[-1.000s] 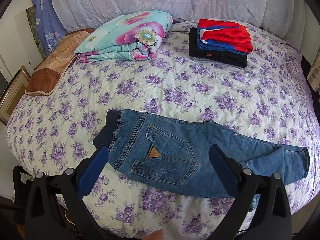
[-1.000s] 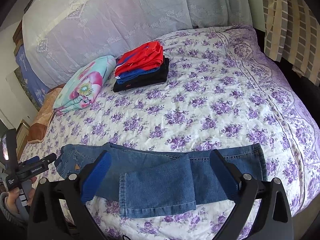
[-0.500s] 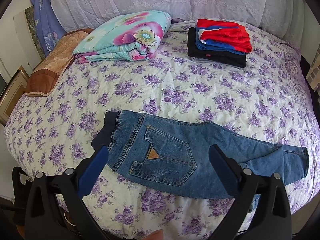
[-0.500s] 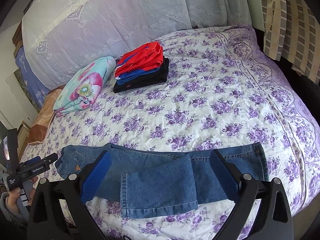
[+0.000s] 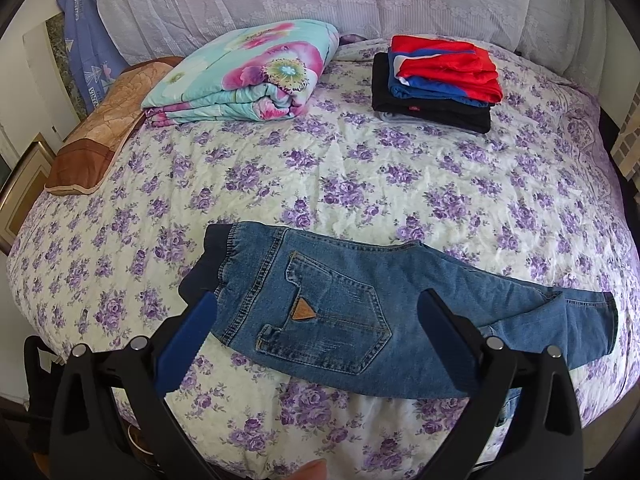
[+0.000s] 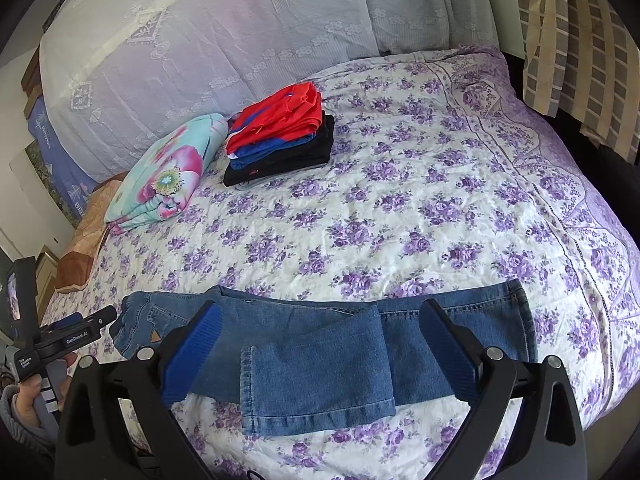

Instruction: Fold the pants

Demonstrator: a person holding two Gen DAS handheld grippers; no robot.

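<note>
Small blue denim pants point(image 5: 360, 300) lie across the near edge of the bed, waistband to the left and legs running right. In the right wrist view the same pants point(image 6: 332, 356) show one leg end folded back over the other near the front. My left gripper point(image 5: 320, 336) hovers open above the waist and back pocket, nothing between its blue pads. My right gripper point(image 6: 320, 344) stands open over the leg ends, also holding nothing. The left gripper's body point(image 6: 60, 340) appears at the far left of the right wrist view, held by a hand.
A purple-flowered bedspread point(image 5: 360, 168) covers the bed. A folded floral quilt point(image 5: 248, 76) and a stack of folded red, blue and black clothes point(image 5: 436, 80) sit at the back. A brown pillow point(image 5: 100, 136) lies at the left, a curtain point(image 6: 580, 40) at the right.
Both grippers have drifted very slightly; the pants lie as before and both grippers stay open.
</note>
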